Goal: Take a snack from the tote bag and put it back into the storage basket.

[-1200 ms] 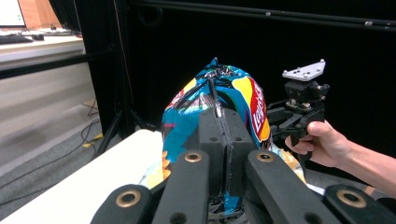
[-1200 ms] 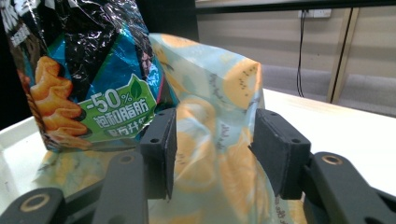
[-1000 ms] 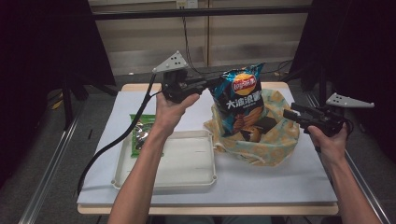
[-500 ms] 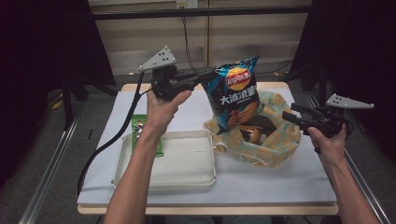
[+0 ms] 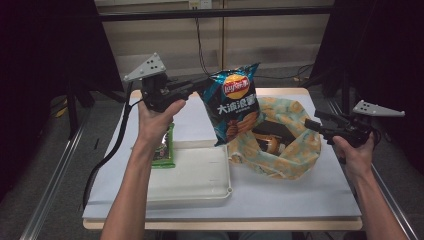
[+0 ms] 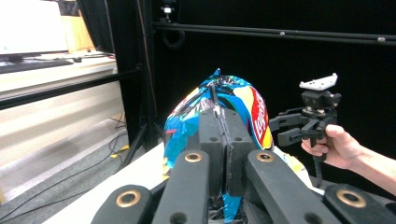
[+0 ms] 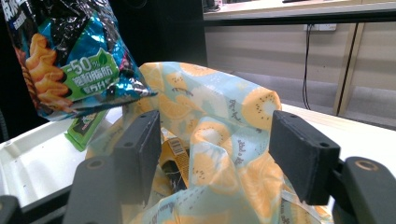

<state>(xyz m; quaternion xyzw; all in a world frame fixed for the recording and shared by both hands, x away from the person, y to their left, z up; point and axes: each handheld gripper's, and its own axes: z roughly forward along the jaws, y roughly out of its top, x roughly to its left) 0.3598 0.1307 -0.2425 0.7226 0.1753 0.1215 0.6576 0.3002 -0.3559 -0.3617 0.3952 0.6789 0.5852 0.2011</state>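
Two tools: left tool (image 5: 202,86) is clamping the lifted blue foil chip bag (image 5: 235,107); right tool (image 5: 311,124), jaws just widening, is releasing the kiwi-print cloth bag (image 5: 295,150).

Chip bag (image 7: 65,56): top cut off by the right gripper view's edge. Bag contents (image 5: 272,145): mostly hidden by the fruit-print cloth bag (image 5: 295,150). Green packet (image 5: 164,150): partly hidden behind the left forearm; print unreadable.

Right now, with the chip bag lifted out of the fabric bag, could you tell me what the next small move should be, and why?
Probably carry the chip bag leftward and lower it into the white tray. The left claw is shut on its top edge and it hangs clear above the fruit-print fabric bag, while the tray beside it lies bare. The right claw has just been opening, its pads off the fabric.
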